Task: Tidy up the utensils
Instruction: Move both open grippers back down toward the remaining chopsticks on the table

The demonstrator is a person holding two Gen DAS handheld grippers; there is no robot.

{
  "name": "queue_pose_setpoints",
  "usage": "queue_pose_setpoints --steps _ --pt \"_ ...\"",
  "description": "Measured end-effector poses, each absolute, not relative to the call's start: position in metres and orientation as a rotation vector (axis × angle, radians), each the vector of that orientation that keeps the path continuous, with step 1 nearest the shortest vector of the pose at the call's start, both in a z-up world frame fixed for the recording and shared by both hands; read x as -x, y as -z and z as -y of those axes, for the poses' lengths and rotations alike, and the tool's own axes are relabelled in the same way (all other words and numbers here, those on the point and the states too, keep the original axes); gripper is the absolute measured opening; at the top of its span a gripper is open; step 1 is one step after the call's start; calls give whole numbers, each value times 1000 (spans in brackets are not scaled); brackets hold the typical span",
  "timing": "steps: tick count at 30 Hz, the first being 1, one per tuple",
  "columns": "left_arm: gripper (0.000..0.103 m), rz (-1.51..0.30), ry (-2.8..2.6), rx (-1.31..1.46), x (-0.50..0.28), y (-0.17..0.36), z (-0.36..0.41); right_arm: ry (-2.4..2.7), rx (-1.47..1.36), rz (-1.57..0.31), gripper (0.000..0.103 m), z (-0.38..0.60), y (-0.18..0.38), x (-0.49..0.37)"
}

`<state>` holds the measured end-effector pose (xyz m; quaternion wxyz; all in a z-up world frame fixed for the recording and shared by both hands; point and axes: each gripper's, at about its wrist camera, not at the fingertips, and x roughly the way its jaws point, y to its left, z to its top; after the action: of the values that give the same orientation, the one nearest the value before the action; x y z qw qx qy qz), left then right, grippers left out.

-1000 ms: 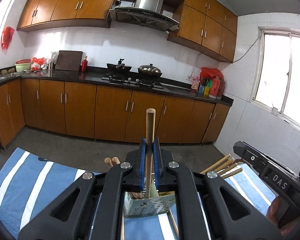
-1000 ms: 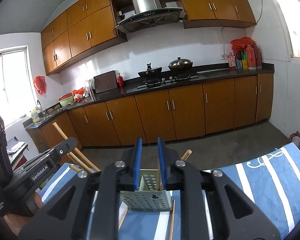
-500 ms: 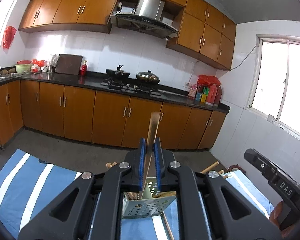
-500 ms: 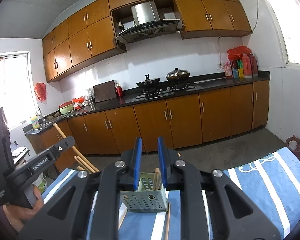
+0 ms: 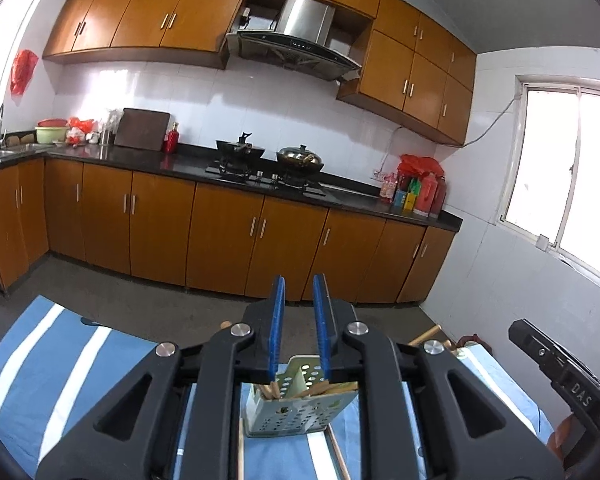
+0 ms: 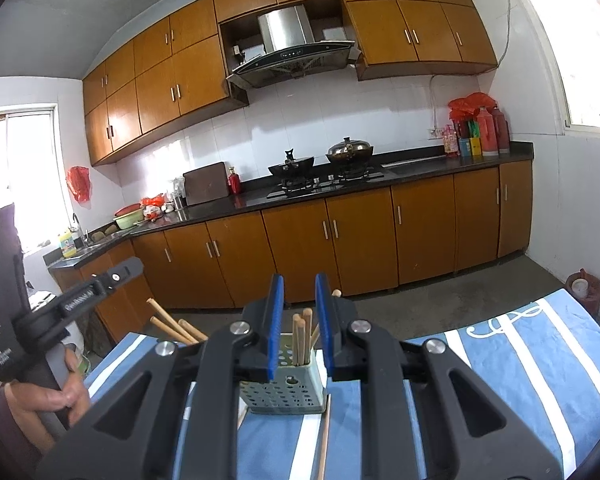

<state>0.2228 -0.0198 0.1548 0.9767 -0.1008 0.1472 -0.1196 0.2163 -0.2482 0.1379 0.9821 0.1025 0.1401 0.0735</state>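
A blue striped cloth [image 6: 520,364] is spread under a holed holder [image 6: 286,394], in which chopsticks [image 6: 300,338] are stood on end, tips up. One more stick [image 6: 325,436] is laid flat beside it, pointing away. The left gripper [image 5: 299,312] is being opened on nothing, and the right gripper [image 6: 299,312] is held a little open, empty.

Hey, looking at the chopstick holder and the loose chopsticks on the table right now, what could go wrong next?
1. The perforated holder looks light; chopsticks leaning in it might tip it if bumped.
2. A loose chopstick lies flat on the striped cloth, so pinching it may be awkward.
3. The left hand-held gripper hangs just over the holder with jaws opening and empty; lowering it could knock the standing chopsticks.
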Motion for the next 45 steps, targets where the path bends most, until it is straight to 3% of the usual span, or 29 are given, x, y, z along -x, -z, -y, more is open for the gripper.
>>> queue_pose_setpoints --steps 6,22,24,31,45 --pt "36 -310 235 151 -190 -141 4 -139 -186 -324 18 251 -116 -197" --pt "50 -543 215 104 -134 -32 -44 -95 -229 -698 24 238 35 -192" --pt "57 -566 220 120 -133 -19 -46 -101 -229 -740 26 232 50 -192" --pt "58 -663 245 119 -139 15 -32 -122 -201 -852 30 216 89 -194" --pt "57 -788 270 110 -146 54 -3 -66 -86 -879 27 196 110 -200"
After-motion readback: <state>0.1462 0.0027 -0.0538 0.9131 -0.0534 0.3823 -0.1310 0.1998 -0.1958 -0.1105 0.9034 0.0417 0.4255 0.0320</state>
